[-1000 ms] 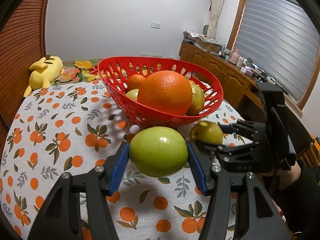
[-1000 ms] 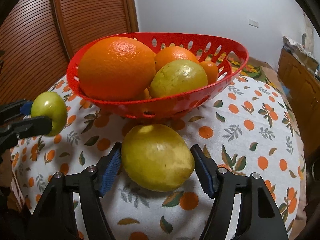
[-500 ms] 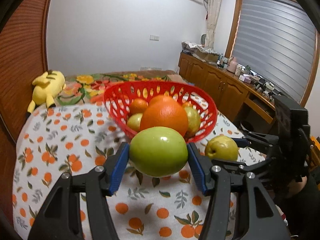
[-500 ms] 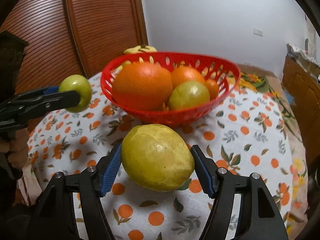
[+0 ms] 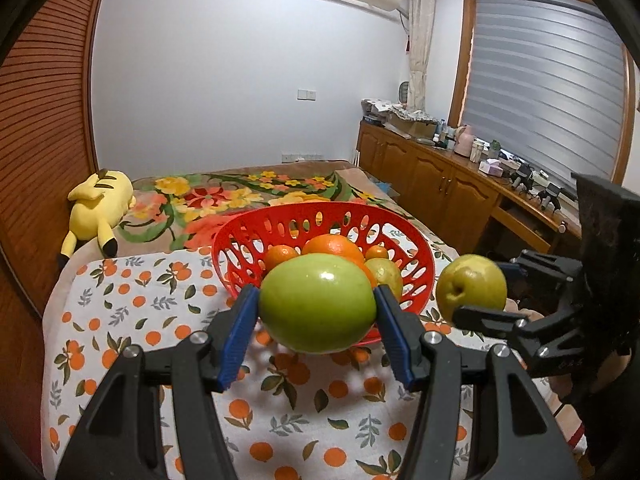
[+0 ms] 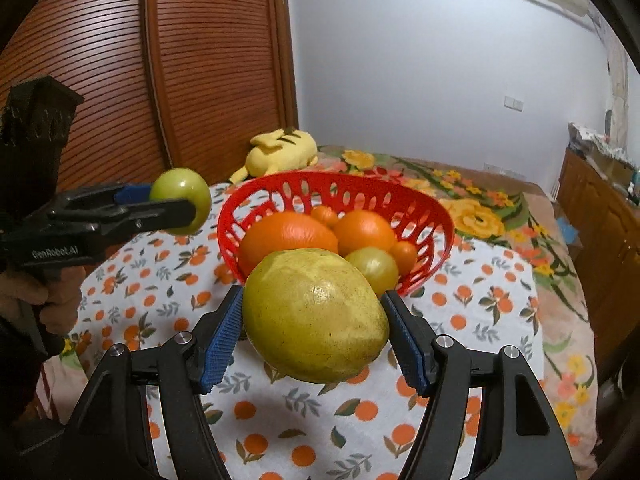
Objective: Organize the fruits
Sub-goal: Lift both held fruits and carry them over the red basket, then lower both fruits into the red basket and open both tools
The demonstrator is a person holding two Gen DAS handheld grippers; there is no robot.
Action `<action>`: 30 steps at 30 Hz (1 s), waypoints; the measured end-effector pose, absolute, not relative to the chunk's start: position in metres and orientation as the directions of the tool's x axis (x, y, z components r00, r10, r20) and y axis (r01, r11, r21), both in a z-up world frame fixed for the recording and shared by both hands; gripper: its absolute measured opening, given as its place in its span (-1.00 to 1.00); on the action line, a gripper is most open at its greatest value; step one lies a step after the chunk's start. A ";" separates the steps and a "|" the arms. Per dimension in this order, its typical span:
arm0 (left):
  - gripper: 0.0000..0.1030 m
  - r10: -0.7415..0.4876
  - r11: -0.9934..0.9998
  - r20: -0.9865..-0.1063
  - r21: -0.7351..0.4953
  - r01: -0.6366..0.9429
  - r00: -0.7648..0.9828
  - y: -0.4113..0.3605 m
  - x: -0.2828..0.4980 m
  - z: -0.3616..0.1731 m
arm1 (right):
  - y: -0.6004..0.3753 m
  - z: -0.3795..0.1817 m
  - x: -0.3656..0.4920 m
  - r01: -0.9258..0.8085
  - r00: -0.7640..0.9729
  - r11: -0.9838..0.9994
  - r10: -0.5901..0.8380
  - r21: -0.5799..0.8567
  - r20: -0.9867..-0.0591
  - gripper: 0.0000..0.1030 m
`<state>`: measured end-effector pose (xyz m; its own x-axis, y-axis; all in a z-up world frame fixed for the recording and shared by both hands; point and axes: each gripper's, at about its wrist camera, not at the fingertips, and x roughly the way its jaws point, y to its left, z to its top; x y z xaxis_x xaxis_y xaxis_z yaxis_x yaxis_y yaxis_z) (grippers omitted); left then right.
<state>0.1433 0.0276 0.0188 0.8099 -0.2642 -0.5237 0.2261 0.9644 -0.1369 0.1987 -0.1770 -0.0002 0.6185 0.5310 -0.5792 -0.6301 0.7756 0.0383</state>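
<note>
My left gripper [image 5: 316, 320] is shut on a green apple [image 5: 316, 302], held in the air in front of the red basket [image 5: 416, 248]. My right gripper [image 6: 314, 328] is shut on a yellow-green pear [image 6: 316, 316], also held above the table short of the basket [image 6: 432, 208]. The basket holds oranges [image 6: 288, 234] and a small yellow-green fruit [image 6: 372, 266]. In the left wrist view the pear [image 5: 472, 288] in the right gripper shows at the right. In the right wrist view the apple [image 6: 182, 190] in the left gripper shows at the left.
The table has a white cloth with orange prints [image 5: 132, 320]. A yellow plush toy [image 5: 100, 204] lies on the floral bed behind it. Wooden cabinets [image 5: 440, 184] stand at the right, a slatted wooden wardrobe [image 6: 180, 60] at the left.
Both grippers have risen and drawn back from the basket with their fruits held; the basket now looks smaller and lower in both views.
</note>
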 end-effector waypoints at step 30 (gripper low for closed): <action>0.12 -0.233 0.971 -0.595 -0.104 0.214 0.769 0.036 0.278 -0.003 | -0.154 -0.018 0.362 -0.597 0.602 0.802 0.454 0.007 -0.657 0.37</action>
